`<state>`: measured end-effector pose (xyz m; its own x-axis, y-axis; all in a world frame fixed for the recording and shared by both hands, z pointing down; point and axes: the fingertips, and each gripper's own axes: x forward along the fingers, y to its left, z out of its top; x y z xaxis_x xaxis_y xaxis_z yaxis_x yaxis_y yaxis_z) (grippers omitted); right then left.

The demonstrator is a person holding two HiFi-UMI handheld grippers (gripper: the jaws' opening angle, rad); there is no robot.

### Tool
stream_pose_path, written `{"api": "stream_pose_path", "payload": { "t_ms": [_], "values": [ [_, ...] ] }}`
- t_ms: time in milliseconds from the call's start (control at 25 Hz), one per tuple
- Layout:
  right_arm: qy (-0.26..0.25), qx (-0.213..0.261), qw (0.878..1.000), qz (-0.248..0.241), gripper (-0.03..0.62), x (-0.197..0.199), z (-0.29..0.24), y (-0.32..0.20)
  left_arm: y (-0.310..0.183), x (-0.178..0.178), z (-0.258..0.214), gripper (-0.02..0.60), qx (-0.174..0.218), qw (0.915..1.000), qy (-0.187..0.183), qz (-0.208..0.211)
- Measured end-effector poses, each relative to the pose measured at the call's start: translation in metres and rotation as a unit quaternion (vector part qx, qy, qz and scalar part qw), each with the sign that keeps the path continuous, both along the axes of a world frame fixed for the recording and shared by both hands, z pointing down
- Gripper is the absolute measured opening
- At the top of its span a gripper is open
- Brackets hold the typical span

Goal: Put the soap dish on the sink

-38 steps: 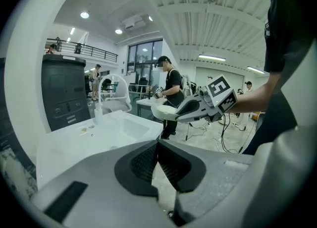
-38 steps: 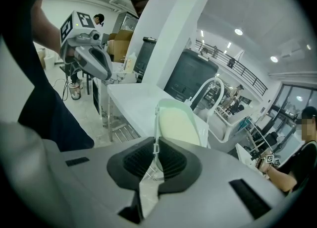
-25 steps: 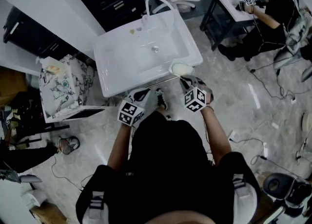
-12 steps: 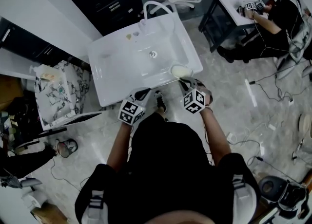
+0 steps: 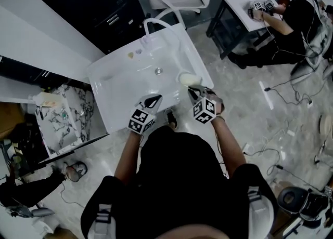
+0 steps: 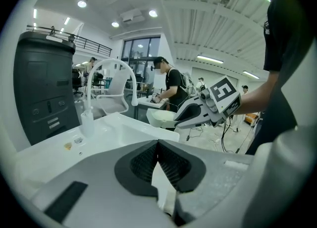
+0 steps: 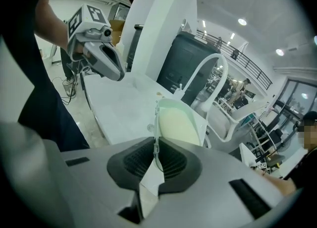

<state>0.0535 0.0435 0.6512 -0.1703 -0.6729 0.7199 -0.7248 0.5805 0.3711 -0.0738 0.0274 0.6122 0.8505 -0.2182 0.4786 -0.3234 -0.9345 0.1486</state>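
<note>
Okay, my right gripper [image 5: 192, 92] reaches forward, pinching the soap dish [image 5: 188, 79] rim over the sink [image 5: 119, 90] edge; my left gripper [image 5: 154, 99] hovers alongside, jaws pressed together.

Open room over sink [image 5: 117, 84]; faucet [image 5: 148, 24] stands at back rim.

Noted smooth, glossy white glazed-looking finish on sink [image 5: 117, 84] and on tap [image 6: 113, 61] at its back rim. At sink's right edge, soap dish [image 7: 178, 123]: pale, smooth, satin plastic look. Left gripper [image 6: 158, 147], right gripper [image 7: 157, 145]: matt grey plastic shells, black ribbed pads [image 7: 173, 162]. Beside sink, polished marbled floor [image 5: 250, 113].
</note>
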Motion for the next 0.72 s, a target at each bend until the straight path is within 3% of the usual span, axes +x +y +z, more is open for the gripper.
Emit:
{"api": "stream_pose_path", "payload": {
  "t_ms": [720],
  "values": [
    [0.001,-0.035,0.999,0.0,0.018,0.016,0.015,-0.069,-0.089,0.03,0.014,0.0,-0.022,0.9997,0.004,0.009]
  ]
}}
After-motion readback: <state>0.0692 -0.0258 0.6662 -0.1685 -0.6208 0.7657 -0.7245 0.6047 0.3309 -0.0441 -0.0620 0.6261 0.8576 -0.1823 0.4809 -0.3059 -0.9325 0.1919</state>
